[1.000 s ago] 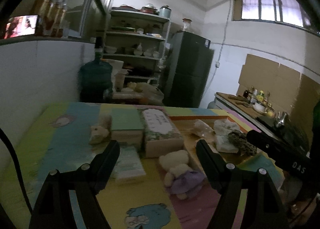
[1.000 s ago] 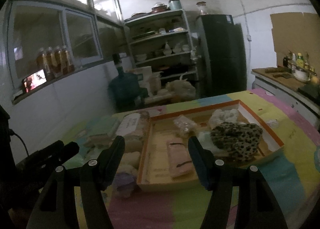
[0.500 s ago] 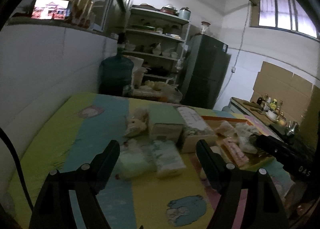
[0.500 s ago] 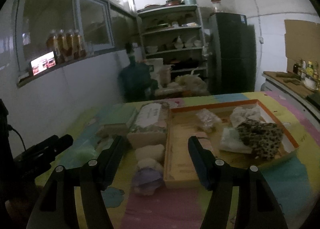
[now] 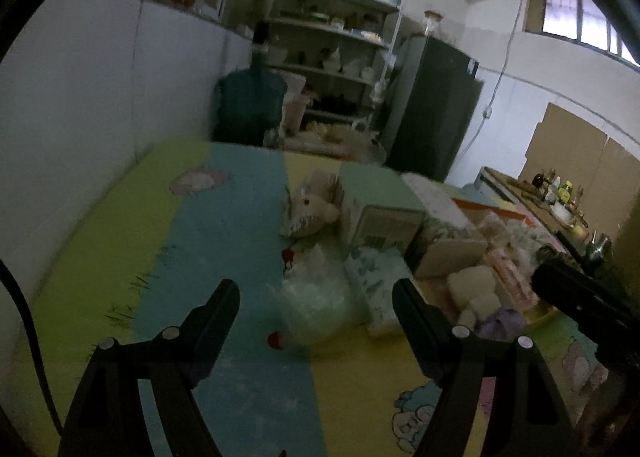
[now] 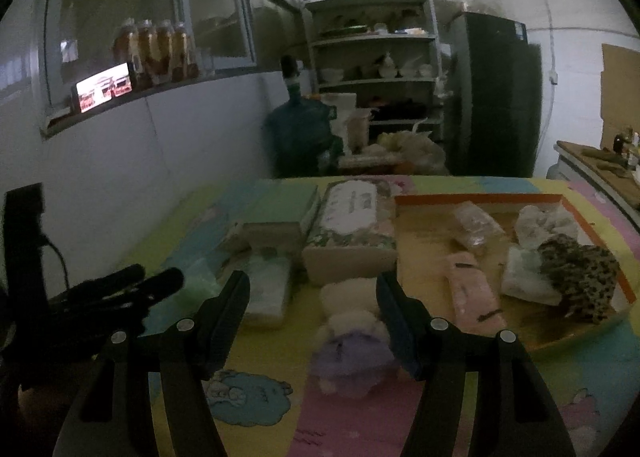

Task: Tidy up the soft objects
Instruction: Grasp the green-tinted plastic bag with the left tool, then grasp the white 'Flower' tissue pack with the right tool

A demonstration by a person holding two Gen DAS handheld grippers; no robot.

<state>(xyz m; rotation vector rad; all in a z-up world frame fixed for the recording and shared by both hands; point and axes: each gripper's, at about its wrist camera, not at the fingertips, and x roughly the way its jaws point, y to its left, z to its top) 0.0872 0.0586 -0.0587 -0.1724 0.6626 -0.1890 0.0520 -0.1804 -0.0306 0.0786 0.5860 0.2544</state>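
Observation:
My left gripper point(image 5: 316, 293) is open above a colourful mat, and a clear bag of pale green stuff point(image 5: 316, 305) lies between its fingers, untouched. Past the bag sit a white plush point(image 5: 312, 209), a green box point(image 5: 376, 209) and a tissue pack point(image 5: 380, 285). My right gripper point(image 6: 312, 285) is open too. A cream plush in a purple dress point(image 6: 352, 333) lies between its fingers, close to the right one, with no pad pressing on it. To the right, an orange-rimmed tray point(image 6: 480, 199) holds a leopard-print cloth point(image 6: 580, 273), a pink pack point(image 6: 476, 297) and white bundles.
A floral tissue box point(image 6: 352, 225) and the green box point(image 6: 276, 209) stand side by side left of the tray. The left gripper point(image 6: 120, 289) shows dark at the left edge. Behind the table are a water jug point(image 6: 304, 133), shelves and a dark fridge point(image 6: 496, 97). A white wall runs along the left.
Both grippers have swung left and sunk a little. The left went from over the purple-dressed plush to the clear bag; the right went from the tray to that plush. Both stayed open.

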